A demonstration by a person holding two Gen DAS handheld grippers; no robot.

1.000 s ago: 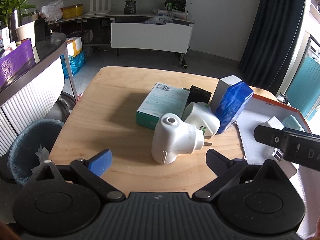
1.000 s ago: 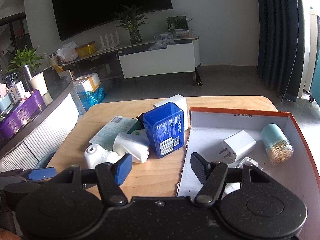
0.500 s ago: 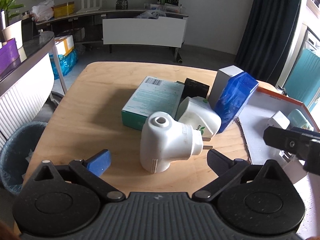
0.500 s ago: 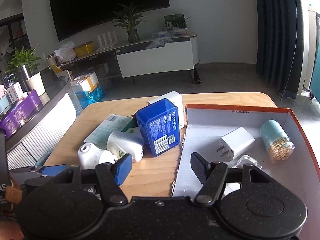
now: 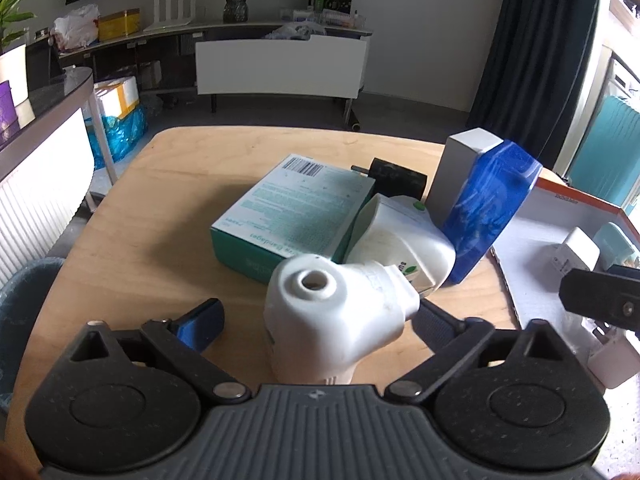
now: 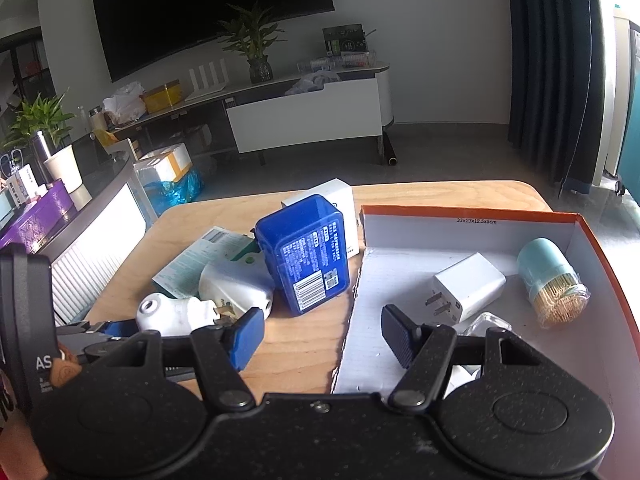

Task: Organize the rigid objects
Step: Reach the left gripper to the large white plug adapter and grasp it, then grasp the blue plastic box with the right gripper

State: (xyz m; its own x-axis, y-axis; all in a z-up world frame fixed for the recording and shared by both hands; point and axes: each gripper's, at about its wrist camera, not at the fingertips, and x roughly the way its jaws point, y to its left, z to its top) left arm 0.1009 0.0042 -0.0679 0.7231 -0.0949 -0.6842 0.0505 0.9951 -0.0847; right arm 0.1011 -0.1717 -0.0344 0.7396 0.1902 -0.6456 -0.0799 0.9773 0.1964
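A white angled plug-in device lies on the wooden table between the fingers of my left gripper. Its jaws are closing; the left blue pad still stands apart from the device. Behind it lie a second white plug device, a teal carton, a blue plastic case, a white box and a black adapter. My right gripper hangs open over the left wall of the orange-rimmed box, holding nothing.
Inside the orange-rimmed box lie a white charger, a toothpick jar and a clear item. A waste bin stands on the floor left of the table. A curved counter runs along the left.
My left gripper has moved forward and down over the angled white plug device, and its jaws have narrowed around it. The right gripper has stayed in place.
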